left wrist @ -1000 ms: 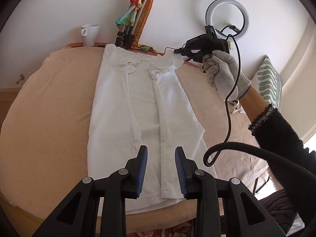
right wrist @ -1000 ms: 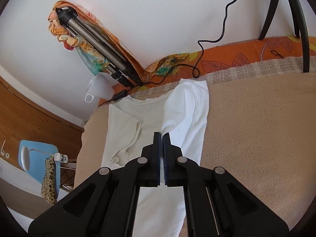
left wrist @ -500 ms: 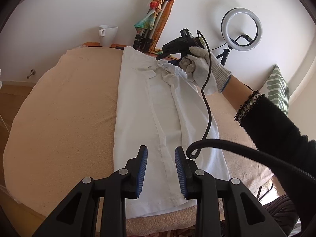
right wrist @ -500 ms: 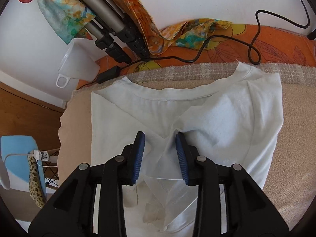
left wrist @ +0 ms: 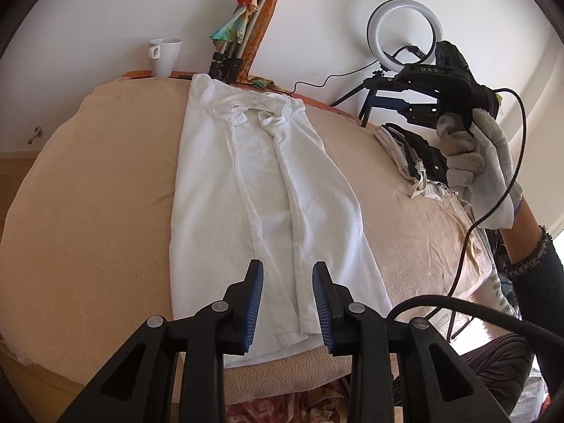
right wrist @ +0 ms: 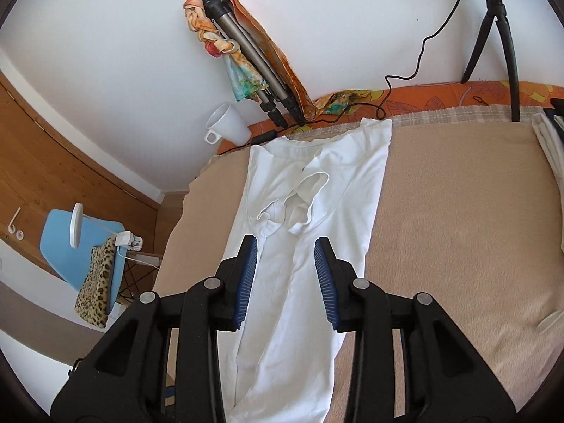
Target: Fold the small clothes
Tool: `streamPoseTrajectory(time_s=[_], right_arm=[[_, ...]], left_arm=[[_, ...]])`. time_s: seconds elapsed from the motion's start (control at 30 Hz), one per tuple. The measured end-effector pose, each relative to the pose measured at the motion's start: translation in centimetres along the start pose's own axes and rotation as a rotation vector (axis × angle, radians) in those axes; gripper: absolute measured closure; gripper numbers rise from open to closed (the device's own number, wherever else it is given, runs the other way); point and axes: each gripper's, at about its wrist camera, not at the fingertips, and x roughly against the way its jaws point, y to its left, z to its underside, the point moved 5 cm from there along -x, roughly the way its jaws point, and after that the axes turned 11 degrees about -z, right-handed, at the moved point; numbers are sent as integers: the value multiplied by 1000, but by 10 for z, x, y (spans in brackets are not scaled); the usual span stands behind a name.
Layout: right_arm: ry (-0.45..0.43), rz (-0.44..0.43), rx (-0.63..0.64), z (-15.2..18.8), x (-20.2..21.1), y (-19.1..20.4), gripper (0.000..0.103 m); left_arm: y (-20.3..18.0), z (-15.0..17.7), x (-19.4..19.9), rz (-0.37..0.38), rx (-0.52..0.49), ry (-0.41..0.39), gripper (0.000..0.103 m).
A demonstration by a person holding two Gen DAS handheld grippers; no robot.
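Down at the near edge, the left gripper point(left wrist: 287, 303) hangs over the hem of the white cotton shirt point(left wrist: 268, 190), its blue-padded jaws parted a modest way with nothing pinched between them; only the garment's centre strip shows through the gap, and whether the tips brush the cloth I cannot tell. The shirt lies flat on the beige towel-covered table point(left wrist: 88, 194), both long sides folded in toward the middle so it makes a narrow band running away toward the wall, collar end farthest off. Over on the right, the right gripper point(right wrist: 286, 264) is up in the air above the table, held by a hand in a pale knit glove point(left wrist: 479, 172); its jaws stand partly apart and empty, the folded sleeves and neckline of the shirt point(right wrist: 317, 190) lying loose below and beyond its tips. Just beside that gloved hand, a small stack of folded clothes point(left wrist: 412, 151) sits near the table's right edge. Farther back, a white ceramic mug point(left wrist: 164, 54) stands on the far rim, a folded metal tripod wrapped in a colourful scarf point(left wrist: 243, 28) leans against the white wall, and a ring light on a small black tripod point(left wrist: 403, 35) stands to the right.
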Motion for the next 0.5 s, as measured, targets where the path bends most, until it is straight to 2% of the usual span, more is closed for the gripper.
streamPoseTrajectory(time_s=[0.1,0.23,0.37,0.5], right_arm=[[-14,27,33,49,44,13,67],[-43,47,89,116,79,43,67],[-56,101,149,178,74,68,67],[-22,96,140,229,34,81,67]], left_arm=[[-5,-4,0,-21,-66,-7,74],[-5,-18,-7,-44,-138,-25,74],[6,-47,-26,-52,-104,-29,74],[12,-85,-49,14,9,-8,74]])
